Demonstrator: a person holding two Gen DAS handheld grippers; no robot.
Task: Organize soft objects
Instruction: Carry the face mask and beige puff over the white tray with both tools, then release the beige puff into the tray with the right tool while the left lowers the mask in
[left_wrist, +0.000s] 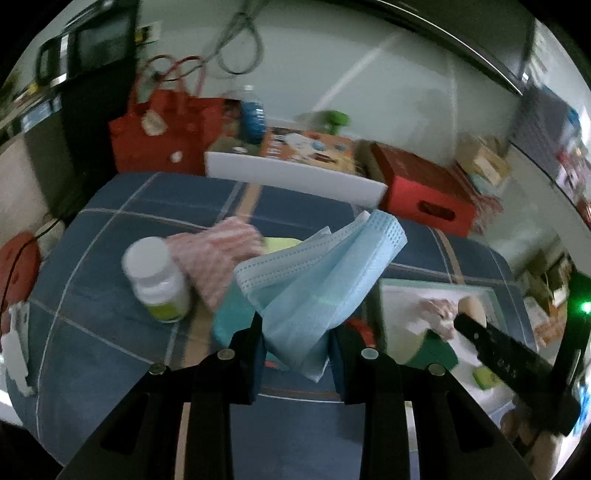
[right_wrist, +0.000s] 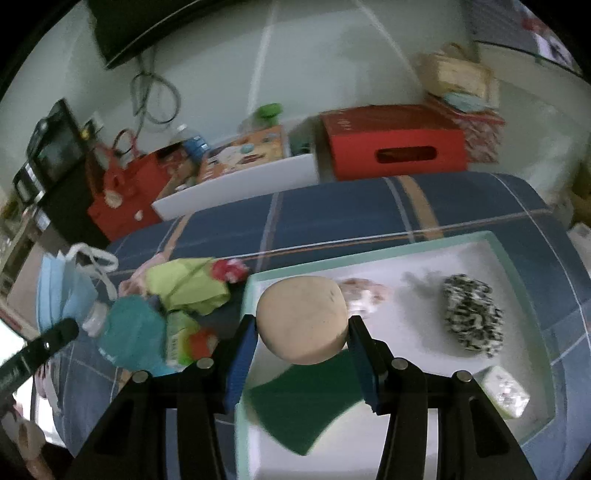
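While my left tongs (left_wrist: 295, 343) pinch the blue face mask (left_wrist: 321, 277) above the counter (left_wrist: 110, 325), at three o'clock my right tongs (right_wrist: 301, 332) pinch the beige sponge (right_wrist: 303, 317) over the tray (right_wrist: 517, 258).

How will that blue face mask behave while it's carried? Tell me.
Probably floppy: the mask folds and sags between the fingers of the left hand-held gripper. Likely very light, being thin pleated sheet. Its ear loops dangle loose and may snag on the bottle or the clutter nearby.
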